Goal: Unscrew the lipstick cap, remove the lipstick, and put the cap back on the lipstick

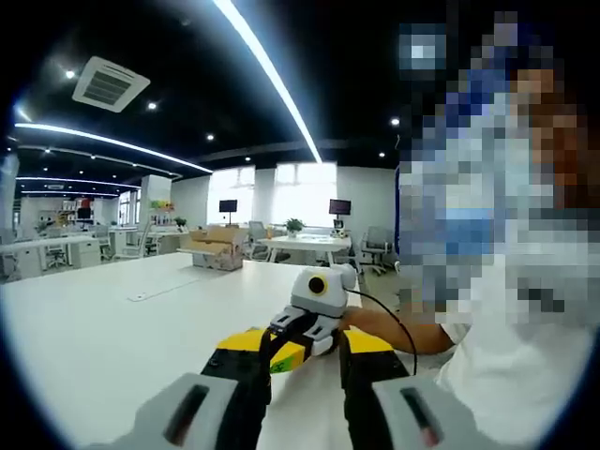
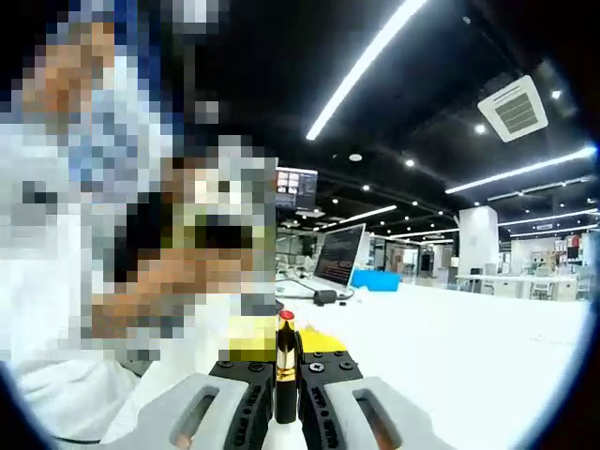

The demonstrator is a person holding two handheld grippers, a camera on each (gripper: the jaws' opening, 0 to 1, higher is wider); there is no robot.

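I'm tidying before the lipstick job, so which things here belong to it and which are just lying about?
Job: black-and-gold lipstick tube with red tip, clamped in the right gripper; left gripper, jaws apart.
Lying about: brown cardboard box; open dark laptop; flat blue object.

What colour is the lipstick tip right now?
Red, above a gold collar on the lipstick; right gripper view shows it best.

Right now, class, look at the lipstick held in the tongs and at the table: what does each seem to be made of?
The lipstick has a shiny gold band, likely metal or metal-coated plastic, on a glossy black base that looks like plastic, with a red waxy-looking tip. The table is a smooth matte white, probably laminate; its even, unmarked surface suggests this.
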